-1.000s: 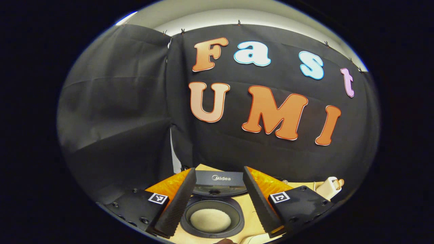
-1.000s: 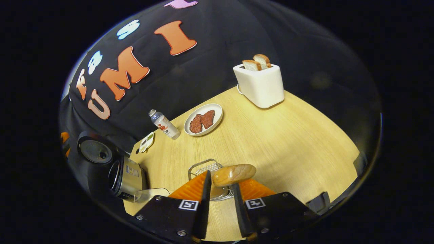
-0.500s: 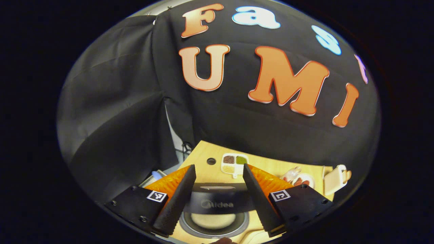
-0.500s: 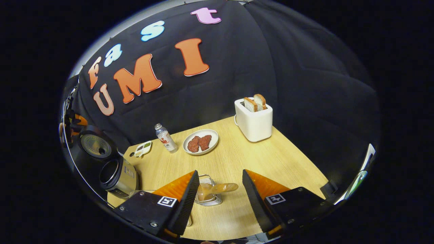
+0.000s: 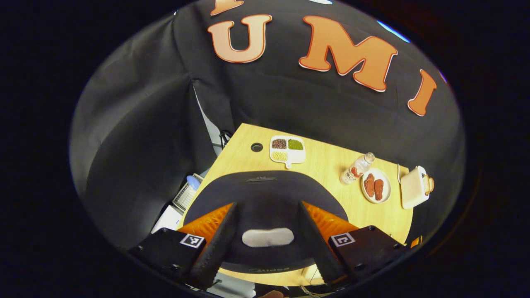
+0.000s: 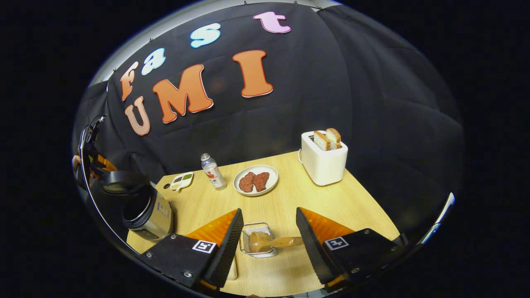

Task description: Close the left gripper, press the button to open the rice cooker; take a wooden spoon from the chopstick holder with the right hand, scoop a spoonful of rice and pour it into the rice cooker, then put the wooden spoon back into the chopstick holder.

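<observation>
Since the earlier frame the black domed rice cooker lid (image 5: pixel 265 194) has swung down, now low-centre between the spread left gripper (image 5: pixel 265 240), while the spread right gripper (image 6: pixel 265 244) frames the wooden spoon (image 6: pixel 271 242) lying across the wire chopstick holder (image 6: pixel 256 245) at bottom centre, where it may tip out.

Brightness: dim booth, the wooden table (image 6: pixel 314 198) the brightest area.
Source: light falls from overhead; pale strip at the top rim of the right gripper view.
Shadows: soft, short beside the toaster (image 6: pixel 324 162).
Glare: faint sheen on the table.
Distortion: strong fisheye bending at edges.
Focus: rice cooker lid (image 5: pixel 265 194) close and slightly soft.
</observation>
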{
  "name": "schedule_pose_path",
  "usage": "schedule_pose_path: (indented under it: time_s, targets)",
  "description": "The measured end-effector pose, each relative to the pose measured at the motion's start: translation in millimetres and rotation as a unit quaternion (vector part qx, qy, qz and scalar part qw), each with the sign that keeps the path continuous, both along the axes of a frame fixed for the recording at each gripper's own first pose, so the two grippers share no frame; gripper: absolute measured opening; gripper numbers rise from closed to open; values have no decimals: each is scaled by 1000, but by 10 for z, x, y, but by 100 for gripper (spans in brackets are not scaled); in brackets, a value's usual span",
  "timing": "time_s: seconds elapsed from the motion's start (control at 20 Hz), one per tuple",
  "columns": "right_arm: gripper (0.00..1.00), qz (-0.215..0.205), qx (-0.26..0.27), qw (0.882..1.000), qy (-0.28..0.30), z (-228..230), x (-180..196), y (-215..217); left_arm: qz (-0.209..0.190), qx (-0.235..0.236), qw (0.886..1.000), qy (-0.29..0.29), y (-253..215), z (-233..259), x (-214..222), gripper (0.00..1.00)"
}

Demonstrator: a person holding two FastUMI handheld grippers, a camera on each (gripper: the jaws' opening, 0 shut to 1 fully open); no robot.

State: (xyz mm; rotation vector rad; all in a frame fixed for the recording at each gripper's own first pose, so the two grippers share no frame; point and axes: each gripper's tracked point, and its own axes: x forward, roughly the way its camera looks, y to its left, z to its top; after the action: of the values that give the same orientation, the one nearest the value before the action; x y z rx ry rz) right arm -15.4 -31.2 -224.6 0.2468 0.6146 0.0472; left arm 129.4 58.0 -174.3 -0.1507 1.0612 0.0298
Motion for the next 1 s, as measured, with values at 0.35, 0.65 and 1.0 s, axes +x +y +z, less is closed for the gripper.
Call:
schedule_pose_path:
  time_s: [0.35,0.65,1.0]
  targets:
    - [80,57,-18,998,-11,94,98,371,-24,-4,989,146,-186,-930,-623,96]
    - [80,81,-31,996,-33,272,126,586,-13,2,988,152,-205,-979,-546,97]
    - [82,112,-54,985,-116,773,326,892,3,29,1000,-3,-202,-938,-585,99]
